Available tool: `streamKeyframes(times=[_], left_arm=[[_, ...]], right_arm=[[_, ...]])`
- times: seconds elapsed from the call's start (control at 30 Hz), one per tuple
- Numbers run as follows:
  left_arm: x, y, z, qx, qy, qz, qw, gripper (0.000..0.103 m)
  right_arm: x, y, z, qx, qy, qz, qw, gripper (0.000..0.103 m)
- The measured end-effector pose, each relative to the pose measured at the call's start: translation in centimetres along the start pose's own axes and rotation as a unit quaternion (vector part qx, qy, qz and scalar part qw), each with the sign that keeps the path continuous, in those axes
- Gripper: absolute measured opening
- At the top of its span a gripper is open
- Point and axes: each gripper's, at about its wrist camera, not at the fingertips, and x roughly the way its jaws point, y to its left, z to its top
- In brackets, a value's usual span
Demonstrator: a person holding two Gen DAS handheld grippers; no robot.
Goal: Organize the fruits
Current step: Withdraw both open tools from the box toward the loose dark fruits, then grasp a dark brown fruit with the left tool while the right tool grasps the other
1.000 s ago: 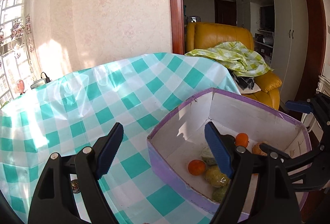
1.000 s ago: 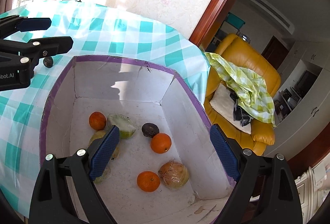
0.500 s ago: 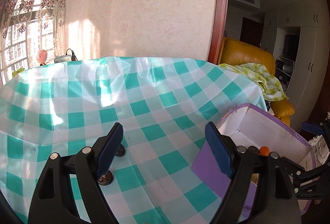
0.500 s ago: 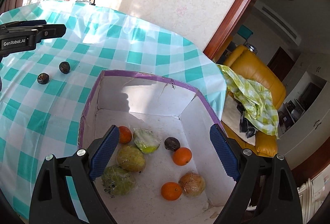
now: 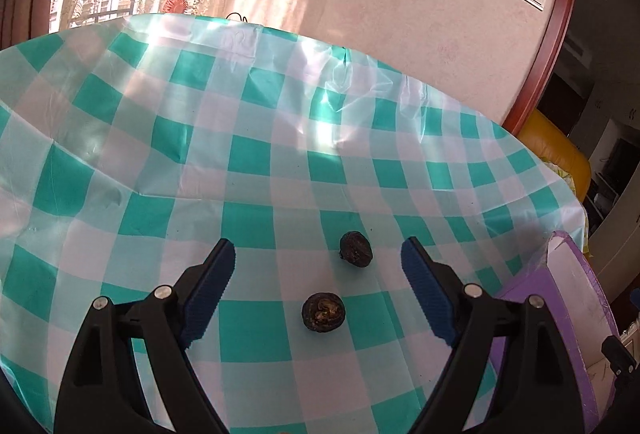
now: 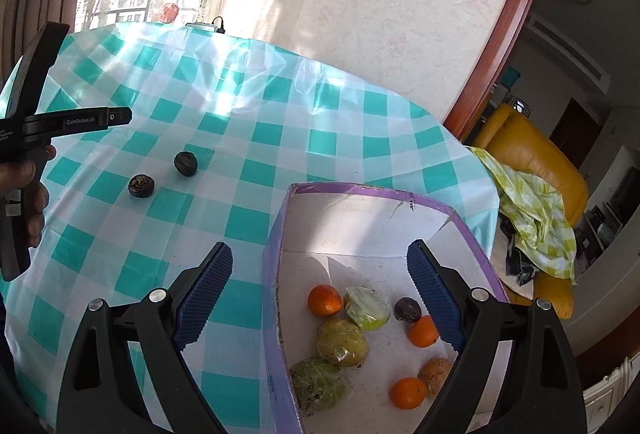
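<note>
The left claw (image 5: pixel 316 282) is hanging over the checked surface (image 5: pixel 248 170) with its blue pads spread wide apart and gripping nothing. Two dark, wrinkled fruits are lying on the cloth in the gap ahead of it: the nearer dark fruit (image 5: pixel 323 312) is sitting between the pads, slightly right of the midline, and the farther dark fruit (image 5: pixel 355 243) is resting just beyond it, apart from it. Neither is touching a pad. Open cloth is stretching away to the left and toward the far edge below the window, while the purple-edged box (image 5: pixel 568 298) is standing close on the right, near the right pad.

The right claw (image 6: pixel 320 290) is also gaping wide and holding nothing, straddling the near left wall of the box (image 6: pixel 276 274), with one pad over the cloth and the other over the box interior. Inside are lying three oranges (image 6: pixel 325 300), several yellow-green fruits wrapped in film (image 6: pixel 342 341), a dark fruit (image 6: pixel 407 309) and a brownish wrapped fruit (image 6: pixel 436 372). In this view the two loose dark fruits are lying well to the left of the box, near the left claw's body. A yellow armchair (image 6: pixel 532 158) draped with checked fabric is standing beyond the surface's right edge.
</note>
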Motion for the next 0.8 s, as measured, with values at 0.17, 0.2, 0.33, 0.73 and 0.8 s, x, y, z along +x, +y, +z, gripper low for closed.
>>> streamKeyframes(times=[0.17, 0.2, 0.33, 0.73, 0.8], left_arm=[[3.6, 0.0, -1.9, 0.019, 0.048, 0.008, 0.9986, 0.085], [4.2, -0.1, -2.3, 0.025, 0.058, 0.009, 0.9980, 0.085], [6.5, -0.8, -3.9, 0.056, 0.091, 0.014, 0.9941, 0.074], [8.7, -2.7, -5.5, 0.131, 0.115, 0.054, 0.9832, 0.064], [8.8, -3.1, -5.6, 0.144, 0.117, 0.062, 0.9808, 0.061]], right_arm=[[0.4, 2.2, 1.0, 0.003, -0.007, 0.025, 1.000, 0.085], [0.5, 2.6, 1.1, 0.005, -0.008, 0.031, 0.999, 0.085], [1.6, 3.9, 1.8, 0.014, -0.003, 0.047, 0.999, 0.085], [5.1, 6.9, 2.9, 0.022, 0.015, 0.075, 0.997, 0.085], [5.7, 7.3, 3.1, 0.024, 0.019, 0.076, 0.997, 0.085]])
